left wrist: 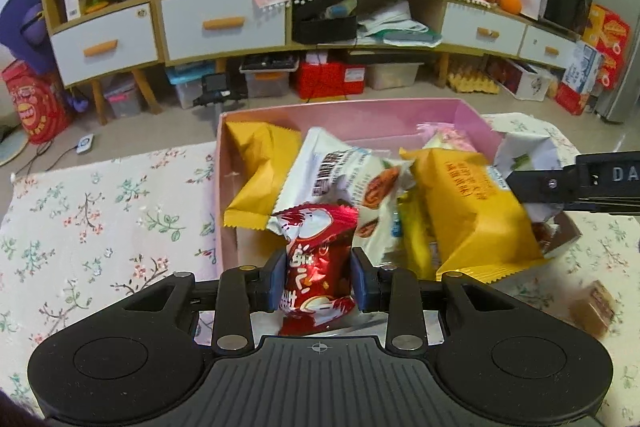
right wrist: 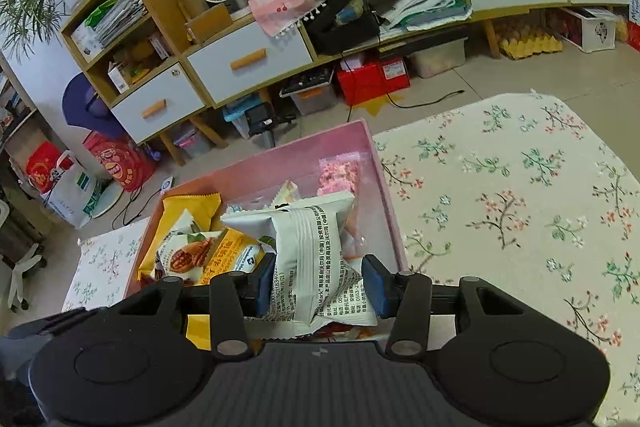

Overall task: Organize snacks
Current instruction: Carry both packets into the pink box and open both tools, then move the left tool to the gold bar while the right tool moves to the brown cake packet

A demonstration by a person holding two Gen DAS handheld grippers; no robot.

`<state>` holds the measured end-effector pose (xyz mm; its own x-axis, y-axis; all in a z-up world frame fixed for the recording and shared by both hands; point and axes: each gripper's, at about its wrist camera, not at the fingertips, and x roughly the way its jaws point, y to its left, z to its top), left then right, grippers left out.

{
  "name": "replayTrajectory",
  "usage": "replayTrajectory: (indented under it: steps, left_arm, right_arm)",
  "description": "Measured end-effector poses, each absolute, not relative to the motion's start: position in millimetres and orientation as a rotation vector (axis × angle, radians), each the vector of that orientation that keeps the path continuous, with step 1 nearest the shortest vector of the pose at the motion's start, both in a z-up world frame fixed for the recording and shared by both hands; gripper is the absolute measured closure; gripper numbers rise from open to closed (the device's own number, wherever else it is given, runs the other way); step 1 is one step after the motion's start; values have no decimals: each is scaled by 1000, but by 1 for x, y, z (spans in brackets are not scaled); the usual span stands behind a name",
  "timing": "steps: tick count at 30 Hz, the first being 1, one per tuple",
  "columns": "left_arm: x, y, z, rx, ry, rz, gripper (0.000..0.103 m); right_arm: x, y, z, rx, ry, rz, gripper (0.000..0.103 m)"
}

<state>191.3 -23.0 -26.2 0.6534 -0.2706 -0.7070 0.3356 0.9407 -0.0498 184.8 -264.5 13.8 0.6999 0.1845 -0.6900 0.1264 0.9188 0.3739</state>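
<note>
A red snack packet (left wrist: 318, 267) is pinched upright between the blue pads of the left gripper (left wrist: 319, 281), at the near edge of the pink box (left wrist: 360, 115).

A white snack packet (right wrist: 316, 259) is clamped by the right gripper (right wrist: 318, 285) over the same box, its printed back turned to the camera. Yellow packets (left wrist: 472, 211) and a white walnut packet (left wrist: 352, 183) are piled inside the box, which is set on a floral cloth (left wrist: 100, 211). A small brown snack (left wrist: 592, 307) is seen on the cloth beside the box.

Even indoor light, perhaps slightly soft.
</note>
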Motion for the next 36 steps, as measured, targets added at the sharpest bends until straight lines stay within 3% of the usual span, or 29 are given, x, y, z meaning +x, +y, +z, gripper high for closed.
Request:
replayTrajectory:
  steps: [7,10,11,20,24,36]
  left_arm:
    - [188,-19,-23,78,769,-371,68]
    - [183,-19,-18,76,761,-388,54]
    - [182,-19,-17,79,758,-392,50]
    - [159,-19,-5,108,762,-409,33]
    - [146,-12,1,93,763,-413,19]
    - [101,2,15,102,789,-410,7]
  right_arm:
    - [188,-262,13,405,785,33,82]
    - [187,-265,15,416,778,25,79]
    - [185,-267,17,423,774,29,72]
    - [171,-273,36,416,736,30,53]
    - [159,-275,44,396,738,28,46]
    - [124,-269,59,296,768,46,30]
